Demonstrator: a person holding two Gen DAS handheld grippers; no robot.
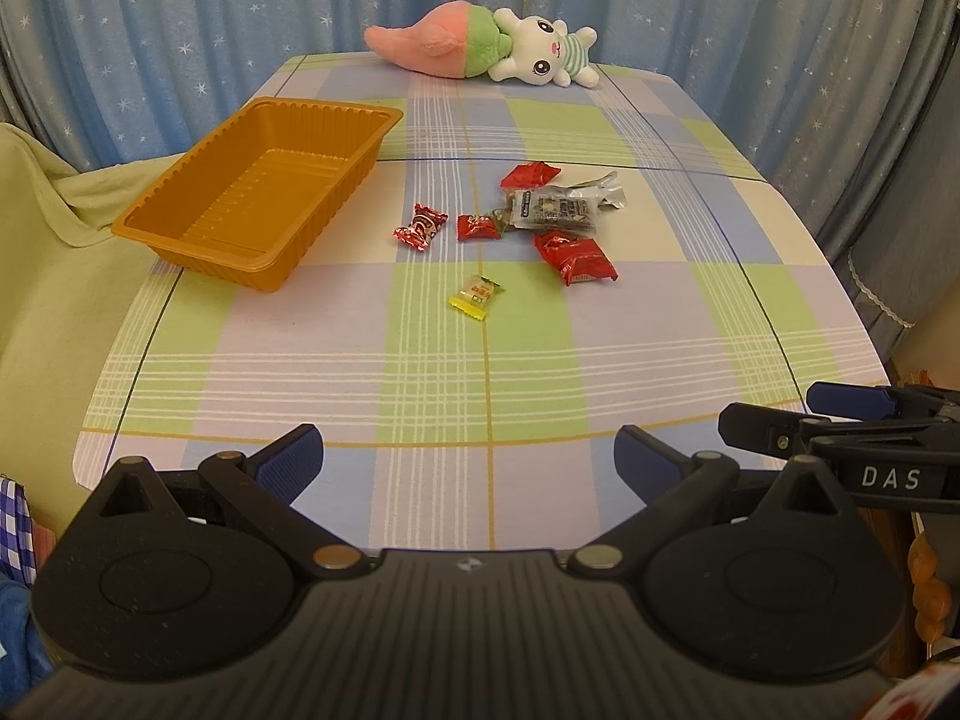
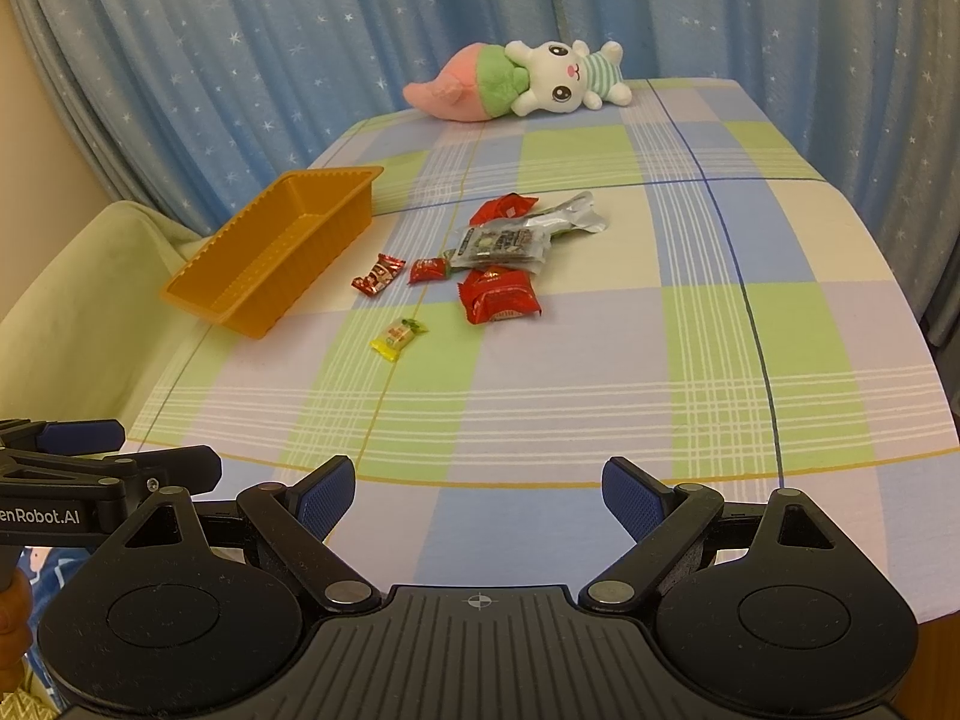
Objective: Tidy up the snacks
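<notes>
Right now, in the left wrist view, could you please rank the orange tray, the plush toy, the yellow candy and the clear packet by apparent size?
1. orange tray
2. plush toy, though it lies farther away, so this is unsure
3. clear packet
4. yellow candy

The print on the silver packet [image 1: 561, 208] was too small to read, and this packet hid part of the red snack [image 1: 530, 174] behind it. A green wrapper [image 1: 499, 215] showed only its tip from under the packet. In the left view the right gripper [image 1: 852, 414] was cut by the edge, so its jaws could not be judged. The tray [image 2: 282, 252] wall hid its floor in the right view
</notes>
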